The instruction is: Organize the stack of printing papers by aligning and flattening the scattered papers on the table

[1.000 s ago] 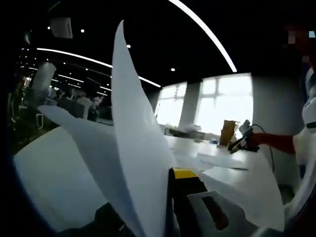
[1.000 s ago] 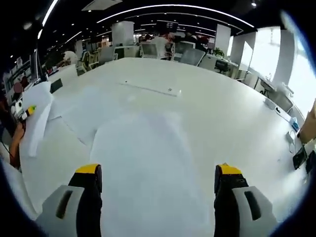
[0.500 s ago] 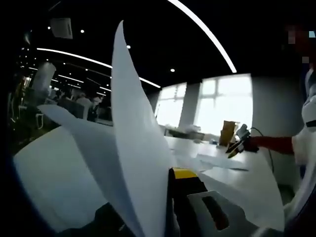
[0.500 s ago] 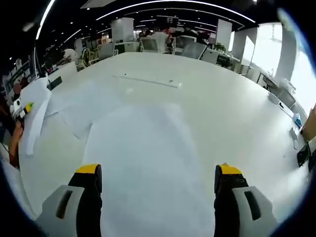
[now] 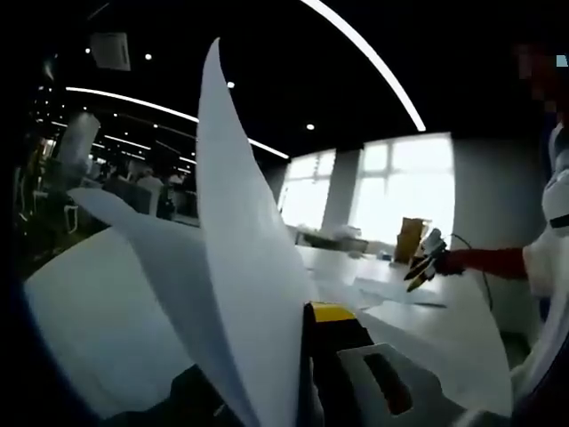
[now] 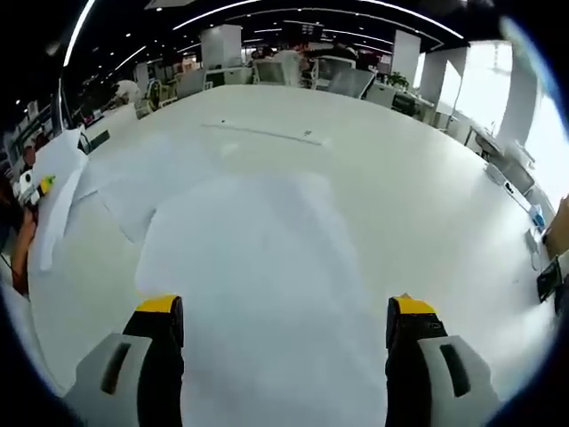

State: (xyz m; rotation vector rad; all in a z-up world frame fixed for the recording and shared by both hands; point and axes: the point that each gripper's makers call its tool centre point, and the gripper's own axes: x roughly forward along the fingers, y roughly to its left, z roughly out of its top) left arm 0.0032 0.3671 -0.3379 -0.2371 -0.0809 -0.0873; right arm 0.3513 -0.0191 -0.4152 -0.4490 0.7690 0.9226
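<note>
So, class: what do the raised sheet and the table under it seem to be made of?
Raised sheet: thin matte white paper, likely; it curls and bends where the left tongs pinch it. Table: a hard, smooth white top with a soft sheen, perhaps laminate; the sheets on it lie flat.

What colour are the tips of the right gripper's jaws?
Yellow, above black jaws with grey bodies. The right gripper shows them best in the right gripper view.
</note>
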